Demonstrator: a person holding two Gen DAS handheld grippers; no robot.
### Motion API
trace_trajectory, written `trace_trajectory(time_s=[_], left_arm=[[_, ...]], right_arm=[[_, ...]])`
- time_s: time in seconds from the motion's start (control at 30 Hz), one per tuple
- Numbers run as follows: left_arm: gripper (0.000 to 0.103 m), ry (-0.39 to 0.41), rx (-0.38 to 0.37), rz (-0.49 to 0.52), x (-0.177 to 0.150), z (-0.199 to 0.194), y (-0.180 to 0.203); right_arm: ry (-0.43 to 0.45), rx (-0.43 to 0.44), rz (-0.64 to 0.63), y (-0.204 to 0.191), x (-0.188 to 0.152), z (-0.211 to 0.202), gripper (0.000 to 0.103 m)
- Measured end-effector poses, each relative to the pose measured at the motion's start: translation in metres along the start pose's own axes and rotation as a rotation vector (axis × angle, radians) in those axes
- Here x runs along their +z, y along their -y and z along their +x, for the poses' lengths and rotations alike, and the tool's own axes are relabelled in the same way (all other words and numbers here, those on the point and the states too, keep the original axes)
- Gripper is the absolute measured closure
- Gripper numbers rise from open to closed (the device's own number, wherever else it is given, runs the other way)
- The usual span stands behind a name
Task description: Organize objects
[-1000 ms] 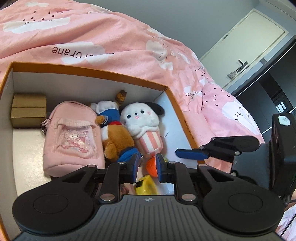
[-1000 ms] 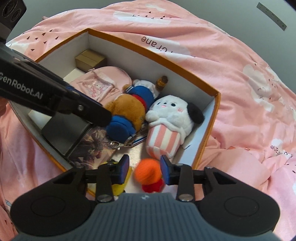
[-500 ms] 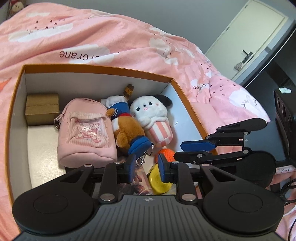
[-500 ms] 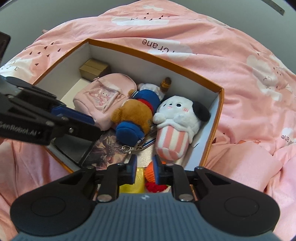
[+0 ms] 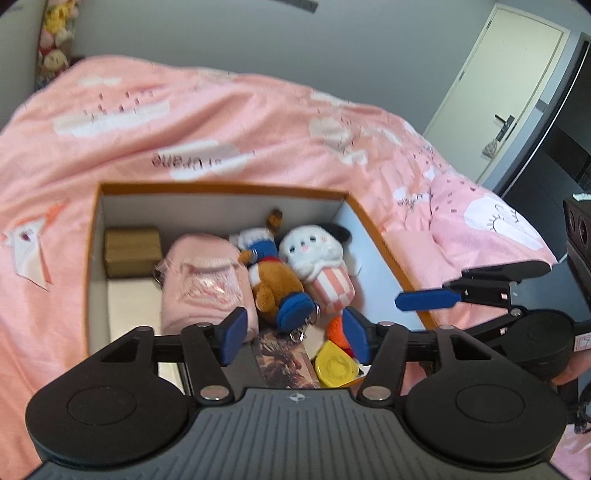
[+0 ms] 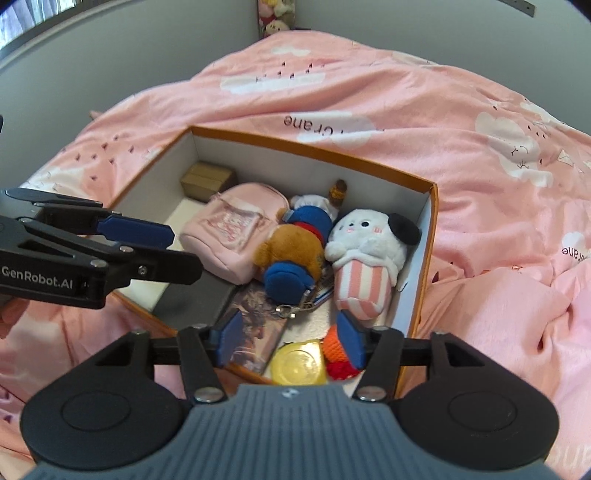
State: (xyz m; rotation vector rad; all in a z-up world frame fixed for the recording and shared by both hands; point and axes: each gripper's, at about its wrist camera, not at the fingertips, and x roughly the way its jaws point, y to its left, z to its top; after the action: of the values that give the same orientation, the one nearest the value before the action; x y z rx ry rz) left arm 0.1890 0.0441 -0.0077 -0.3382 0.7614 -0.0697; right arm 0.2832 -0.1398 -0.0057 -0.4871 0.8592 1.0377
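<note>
An orange-rimmed cardboard box lies on the pink bed. Inside are a pink mini backpack, a brown plush in blue, a white plush in a striped cup, a small brown carton, a picture card, a yellow round case and an orange knitted toy. My left gripper and right gripper are both open and empty, held above the box's near end.
The pink quilt with white clouds surrounds the box. A white door stands at the right. Plush toys sit by the grey wall behind the bed. A dark flat item lies in the box's near corner.
Both grippers have pulled back and up from the box. Both have opened wide from nearly closed. The box contents have not moved.
</note>
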Motion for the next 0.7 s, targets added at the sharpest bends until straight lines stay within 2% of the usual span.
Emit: trace_trajectory(time_s=[0.03, 0.13, 0.2, 0.37, 0.5, 0.6, 0.7], left_arm=[[0.030, 0.025, 0.012, 0.010, 0.000, -0.005, 0.002], [0.018, 0.112, 0.054, 0.040, 0.000, -0.024, 0.008], [0.015, 0.178, 0.077, 0.060, -0.001, -0.036, 0.013], [0.010, 0.325, 0.174, 0.109, -0.001, -0.063, 0.027], [0.009, 0.433, 0.299, 0.159, -0.003, -0.081, 0.038], [0.009, 0.466, 0.317, 0.194, -0.005, -0.088, 0.043], [0.000, 0.484, 0.320, 0.172, -0.008, -0.092, 0.041]], right_arm=[[0.010, 0.003, 0.006, -0.002, -0.001, -0.004, 0.043], [0.054, 0.003, 0.021, -0.009, -0.005, -0.016, 0.027], [0.086, 0.007, 0.022, -0.014, -0.006, -0.024, 0.023], [0.167, -0.014, 0.021, -0.027, -0.008, -0.042, 0.002], [0.248, -0.038, 0.038, -0.036, -0.006, -0.059, 0.001], [0.331, -0.072, 0.064, -0.042, -0.006, -0.071, 0.001], [0.417, -0.130, 0.077, -0.050, -0.007, -0.079, 0.001]])
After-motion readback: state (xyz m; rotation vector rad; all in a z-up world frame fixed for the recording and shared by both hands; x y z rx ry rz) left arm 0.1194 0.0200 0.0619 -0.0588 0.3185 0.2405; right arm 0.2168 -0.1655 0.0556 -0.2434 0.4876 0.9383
